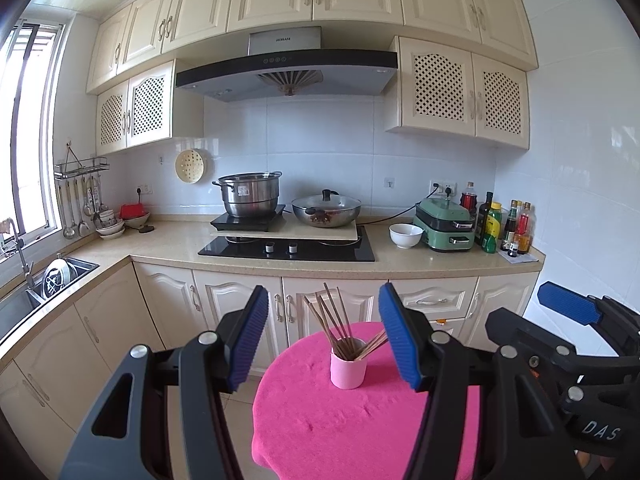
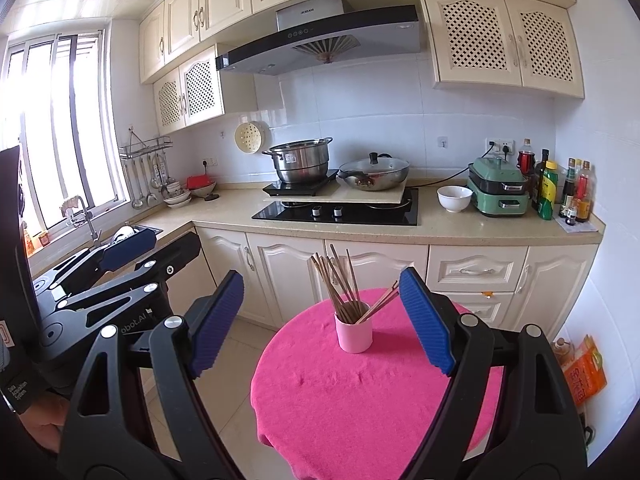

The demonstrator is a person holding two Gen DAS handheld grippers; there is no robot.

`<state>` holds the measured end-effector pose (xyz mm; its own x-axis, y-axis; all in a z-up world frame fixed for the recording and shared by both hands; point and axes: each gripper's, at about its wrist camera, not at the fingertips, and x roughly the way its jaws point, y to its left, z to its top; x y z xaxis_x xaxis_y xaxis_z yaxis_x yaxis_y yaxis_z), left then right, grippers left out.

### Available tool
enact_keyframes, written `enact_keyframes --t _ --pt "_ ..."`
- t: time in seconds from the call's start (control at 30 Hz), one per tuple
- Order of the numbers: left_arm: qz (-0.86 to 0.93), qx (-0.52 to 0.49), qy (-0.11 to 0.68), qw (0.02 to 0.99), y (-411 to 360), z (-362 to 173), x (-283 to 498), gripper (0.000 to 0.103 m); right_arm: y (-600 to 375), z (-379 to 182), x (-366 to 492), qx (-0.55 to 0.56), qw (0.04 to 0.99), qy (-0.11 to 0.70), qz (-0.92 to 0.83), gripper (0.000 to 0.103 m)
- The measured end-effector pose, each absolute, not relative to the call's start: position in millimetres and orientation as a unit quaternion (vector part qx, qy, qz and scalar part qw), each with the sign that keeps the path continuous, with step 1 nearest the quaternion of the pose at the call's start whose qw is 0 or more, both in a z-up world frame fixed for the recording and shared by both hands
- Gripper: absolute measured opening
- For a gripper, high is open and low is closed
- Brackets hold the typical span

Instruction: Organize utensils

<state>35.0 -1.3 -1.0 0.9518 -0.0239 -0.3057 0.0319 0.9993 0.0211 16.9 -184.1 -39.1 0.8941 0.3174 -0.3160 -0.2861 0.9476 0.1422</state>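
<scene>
Left wrist: chopsticks (image 1: pixel 334 320) upright in pink cup (image 1: pixel 348 368) on far part of pink table (image 1: pixel 320 420), tips fanning up-left, two leaning right, left gripper (image 1: pixel 324 336) wide, empty; right wrist: same cup (image 2: pixel 355 334), right gripper (image 2: pixel 322 316) wide, empty.

A bright pink cloth (image 1: pixel 360 420) is covering the tabletop beneath the jaws. Between the jaws a pale pink cup (image 1: pixel 348 368) is holding brown chopsticks (image 1: pixel 332 320). The left gripper (image 1: pixel 324 340) and the right gripper (image 2: pixel 320 320) are showing ribbed blue pads on black arms. Beyond the jaws, cream cabinets (image 1: pixel 340 300) are showing lattice-patterned doors higher up, and a green cooker (image 1: pixel 444 224) is sitting beside a white bowl (image 1: pixel 406 236).
</scene>
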Motion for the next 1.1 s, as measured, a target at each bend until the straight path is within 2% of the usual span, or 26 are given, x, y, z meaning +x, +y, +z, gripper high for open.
enact_keyframes --t 1.1 --pt "-0.015 0.017 0.159 0.987 -6.9 -3.6 46.1 0.057 -189.4 -40.6 25.9 0.050 0.971 0.175 0.152 0.079"
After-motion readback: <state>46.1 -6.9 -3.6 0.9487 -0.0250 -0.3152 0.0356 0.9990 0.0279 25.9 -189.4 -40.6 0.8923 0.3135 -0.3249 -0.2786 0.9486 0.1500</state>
